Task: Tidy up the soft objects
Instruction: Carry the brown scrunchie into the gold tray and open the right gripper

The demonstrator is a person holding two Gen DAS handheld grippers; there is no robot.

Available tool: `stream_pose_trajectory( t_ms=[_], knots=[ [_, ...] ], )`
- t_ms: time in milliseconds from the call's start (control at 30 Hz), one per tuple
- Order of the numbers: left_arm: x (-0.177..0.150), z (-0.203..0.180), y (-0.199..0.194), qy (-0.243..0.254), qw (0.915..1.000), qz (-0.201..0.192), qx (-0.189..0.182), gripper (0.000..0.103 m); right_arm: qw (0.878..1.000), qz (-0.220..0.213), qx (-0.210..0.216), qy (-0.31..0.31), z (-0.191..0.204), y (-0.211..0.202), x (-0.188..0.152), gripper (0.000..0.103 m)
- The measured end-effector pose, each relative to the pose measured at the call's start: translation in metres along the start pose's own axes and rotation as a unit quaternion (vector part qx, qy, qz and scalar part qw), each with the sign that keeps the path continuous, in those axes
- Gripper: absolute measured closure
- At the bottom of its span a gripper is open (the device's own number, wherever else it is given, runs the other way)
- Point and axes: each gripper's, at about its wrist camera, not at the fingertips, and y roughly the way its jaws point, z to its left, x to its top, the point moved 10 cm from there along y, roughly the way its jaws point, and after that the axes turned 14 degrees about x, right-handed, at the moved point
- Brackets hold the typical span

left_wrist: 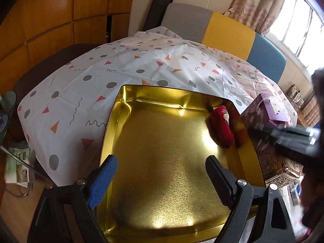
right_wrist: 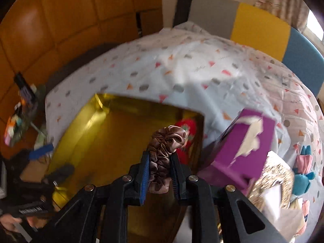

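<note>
A brown scrunchie (right_wrist: 165,154) is pinched between the pads of the right gripper (right_wrist: 160,174), whose jaws are pressed close on the gathered satin so that the cloth is squeezed flat in the middle and bulges out above and below them. It is held in the air over the near right part of a gold tin (left_wrist: 113,125), not yet touching the floor of it. The grip seems to be taken across the band's bunched width because so soft a thing offers no firm edge; a pinch through the folds is judged the surest hold for carrying.

The tin lies open on the desk (left_wrist: 85,85), on a spotted cloth, toward the desk's near edge, its shallow walls serving to keep loose things together. A red plush piece (left_wrist: 220,127) is already laid against its right wall, near the far right corner, which suggests that the tin is meant as the place of collection and that the scrunchie is to be set beside it.

The left gripper (left_wrist: 162,174) is spread wide above the tin's near end, with nothing between its jaws. A purple box (right_wrist: 245,149) stands on the desk just beside the tin's right wall, and a teal toy (right_wrist: 303,180) lies farther toward the desk's right edge, still outside the tin.

The scrunchie is seen as glossy, deeply ruched and limp, the free loop curling over at the top.
</note>
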Motion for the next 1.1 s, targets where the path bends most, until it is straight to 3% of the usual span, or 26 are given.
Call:
stream_pose_trajectory(
  t_ms=[133, 400, 567, 1100],
  knots=[
    [-0.002, -0.004, -0.002, 0.003, 1.0000, 0.000, -0.005, 0.010, 0.999, 0.031, -0.012, -0.007, 0.008, 0.021, -0.028, 0.082],
    [-0.003, -0.013, -0.010, 0.019, 0.9997, -0.009, -0.008, 0.010, 0.998, 0.039, -0.039, -0.005, 0.002, 0.032, -0.051, 0.077],
    [-0.005, -0.017, -0.014, 0.027, 0.9995, -0.016, -0.007, 0.009, 0.998, 0.014, -0.057, 0.000, -0.005, 0.026, -0.046, 0.061],
    [-0.012, -0.031, -0.021, 0.055, 0.9981, -0.024, -0.008, 0.006, 0.996, -0.064, -0.061, -0.003, -0.001, -0.026, -0.045, 0.057]
  ],
)
